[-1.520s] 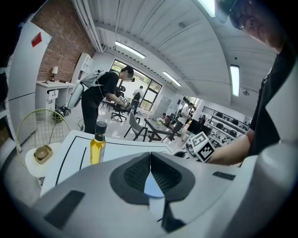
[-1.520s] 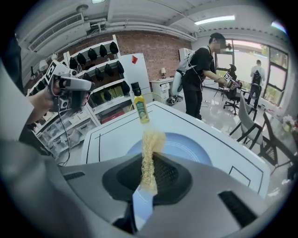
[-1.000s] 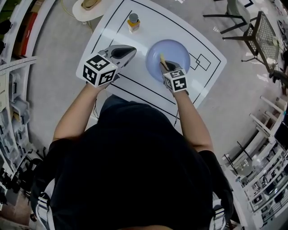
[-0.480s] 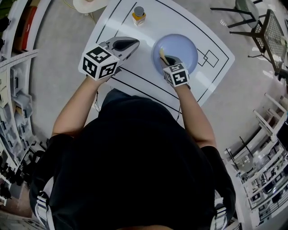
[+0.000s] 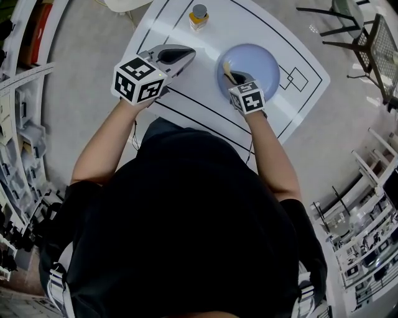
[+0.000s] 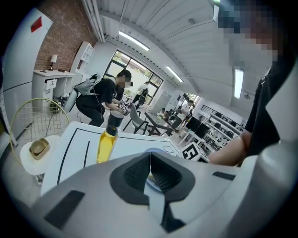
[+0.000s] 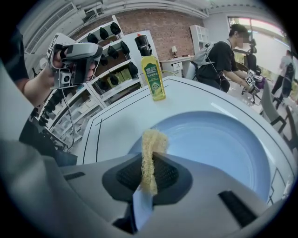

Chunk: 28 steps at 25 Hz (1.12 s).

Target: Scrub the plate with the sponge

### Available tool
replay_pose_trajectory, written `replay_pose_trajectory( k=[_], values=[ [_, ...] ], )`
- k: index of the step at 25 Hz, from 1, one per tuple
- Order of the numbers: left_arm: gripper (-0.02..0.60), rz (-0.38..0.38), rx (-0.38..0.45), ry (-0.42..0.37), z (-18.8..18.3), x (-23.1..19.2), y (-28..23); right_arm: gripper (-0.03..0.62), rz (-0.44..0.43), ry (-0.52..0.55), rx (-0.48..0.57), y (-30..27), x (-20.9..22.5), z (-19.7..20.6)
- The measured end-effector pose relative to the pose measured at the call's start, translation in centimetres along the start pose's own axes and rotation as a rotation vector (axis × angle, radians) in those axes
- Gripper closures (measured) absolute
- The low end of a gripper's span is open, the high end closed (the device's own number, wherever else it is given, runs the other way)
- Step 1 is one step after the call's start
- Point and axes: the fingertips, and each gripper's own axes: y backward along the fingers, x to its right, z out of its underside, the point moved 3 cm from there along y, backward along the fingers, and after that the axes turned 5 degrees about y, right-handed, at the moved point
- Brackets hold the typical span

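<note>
Surface: a white table marked with black lines (image 5: 205,87) was seen, floor beyond its edges.
Plate: a pale blue round plate (image 5: 258,65) was set at the table's 3 o'clock side.
Right gripper (image 5: 239,79): was clamped on a yellow mesh sponge (image 7: 150,148), long axis along the jaws.
Relation: the sponge was held at the plate's 9 o'clock rim; bare basin lay open toward 3 o'clock.
Left gripper (image 5: 180,56): jaws were pressed together, empty, apart at the plate's 9 o'clock.
Bottle: a yellow dark-capped bottle (image 5: 199,17) was stood at 11 o'clock, well apart.

Both arms (image 5: 102,152) stretched fwd. L gripper (image 5: 186,56) at left, jaws together, empty. R gripper (image 5: 234,78) at right, jaws pinching sponge (image 7: 150,151).
</note>
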Motion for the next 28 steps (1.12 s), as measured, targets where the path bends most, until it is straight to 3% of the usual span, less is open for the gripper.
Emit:
replay_pose_trajectory(
  k=[13, 28],
  values=[
    [0.572, -0.012, -0.001, 0.018, 0.3, -0.6, 0.3, 0.557, 0.037, 0.020, 0.013, -0.3, 3.5, -2.9],
    [0.572, -0.003, -0.016, 0.030, 0.5, -0.7, -0.5, 0.557, 0.130, -0.018, 0.016, 1.0, 8.7, -2.7]
  ],
)
